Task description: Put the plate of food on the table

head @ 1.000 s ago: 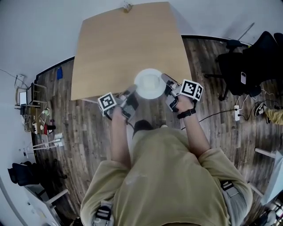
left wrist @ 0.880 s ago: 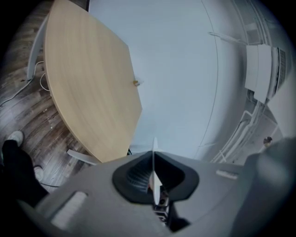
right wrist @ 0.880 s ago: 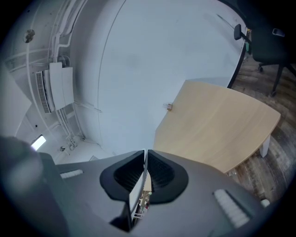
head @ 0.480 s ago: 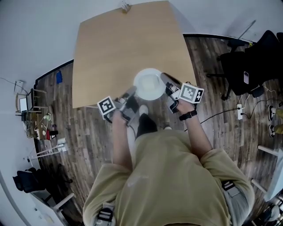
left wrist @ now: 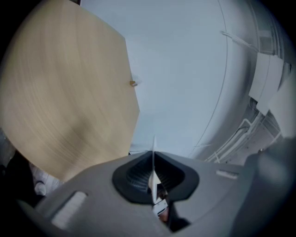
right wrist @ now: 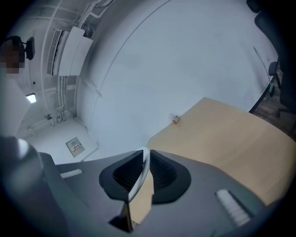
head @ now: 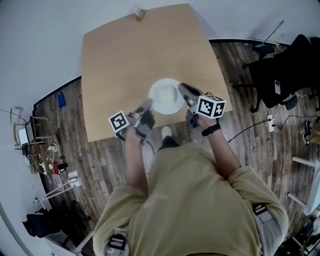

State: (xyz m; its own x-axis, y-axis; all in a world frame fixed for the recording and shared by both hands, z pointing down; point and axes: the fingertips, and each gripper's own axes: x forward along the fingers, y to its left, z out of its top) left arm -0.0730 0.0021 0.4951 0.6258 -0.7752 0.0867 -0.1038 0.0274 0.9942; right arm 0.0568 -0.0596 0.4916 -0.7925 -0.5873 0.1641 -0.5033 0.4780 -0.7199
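Observation:
In the head view a white plate (head: 166, 96) hangs over the near part of the tan table (head: 135, 50). My left gripper (head: 148, 105) is shut on the plate's left rim, and my right gripper (head: 183, 90) is shut on its right rim. The left gripper view shows the thin white rim (left wrist: 153, 159) edge-on, clamped between the dark pads of the left gripper (left wrist: 153, 172), with the tabletop (left wrist: 60, 97) beyond. The right gripper view shows the rim (right wrist: 141, 172) pinched in the right gripper (right wrist: 144, 170). Any food on the plate is too small to make out.
A small object (head: 138, 11) sits at the table's far edge by the white wall. A black office chair (head: 280, 70) and cables stand on the wooden floor to the right. A blue bottle (head: 61, 99) and clutter lie at the left.
The person has stepped closer to the table. The plate, held on both sides throughout, now sits farther in over the tabletop than a second ago.

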